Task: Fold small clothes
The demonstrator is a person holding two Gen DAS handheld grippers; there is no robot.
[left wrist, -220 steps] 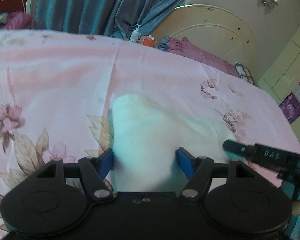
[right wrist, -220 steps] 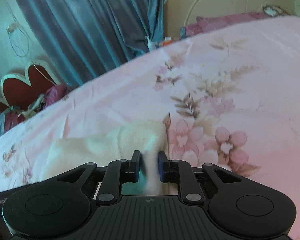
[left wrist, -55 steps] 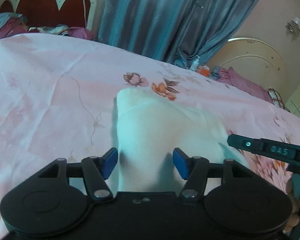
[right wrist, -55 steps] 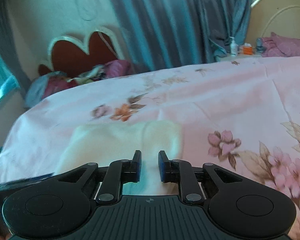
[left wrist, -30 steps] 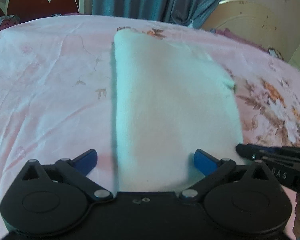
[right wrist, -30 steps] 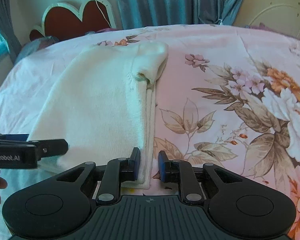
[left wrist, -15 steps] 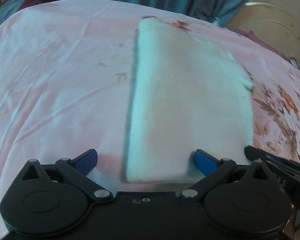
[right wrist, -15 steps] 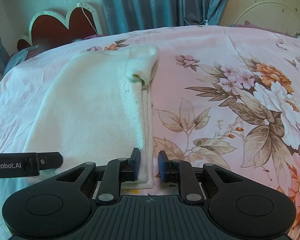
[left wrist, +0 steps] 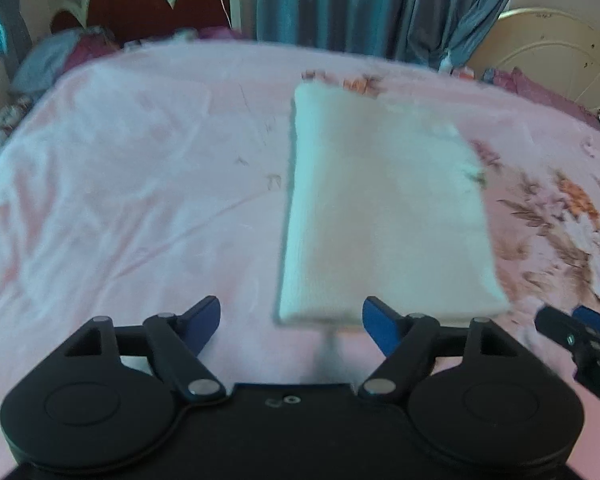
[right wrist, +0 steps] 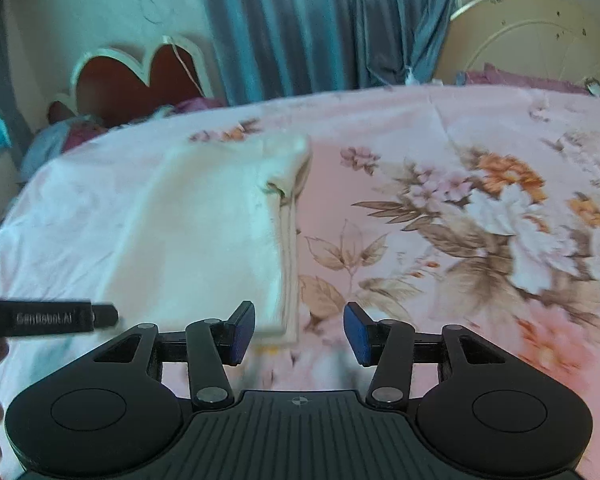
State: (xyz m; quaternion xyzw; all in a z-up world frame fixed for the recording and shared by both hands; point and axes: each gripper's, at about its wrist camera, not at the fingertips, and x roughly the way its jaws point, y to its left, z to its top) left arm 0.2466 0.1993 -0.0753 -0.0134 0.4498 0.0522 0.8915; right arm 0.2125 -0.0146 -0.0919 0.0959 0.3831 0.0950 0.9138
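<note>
Left wrist view shows the white garment (left wrist: 384,216) lying folded into a long flat rectangle on the pink floral bedsheet (left wrist: 140,200), its long edges running away from the camera toward the blue curtain (left wrist: 360,4) beyond the bed. The left gripper (left wrist: 291,322) hovers at the garment's near short edge with its blue pads apart; its jaws are closing, and only the near left corner of the garment lies in the gap between them, with neither pad pressing on the cloth. Beside the garment's near right corner, the tip of the right gripper (left wrist: 572,332) juts in from the frame edge. In the right wrist view, the same garment (right wrist: 204,232) lies left of the large printed flowers, with a rolled sleeve or cuff bunched at its far right corner and stacked layers showing along its right edge. The right gripper (right wrist: 299,332) sits at the garment's near right corner, its jaws opening; the corner lies just by the left pad, but the picture is blurred and no grip shows. The left gripper (right wrist: 100,316) reaches in over the garment's near left part. A red scalloped headboard (right wrist: 140,76) stands beyond the garment's far end.
</note>
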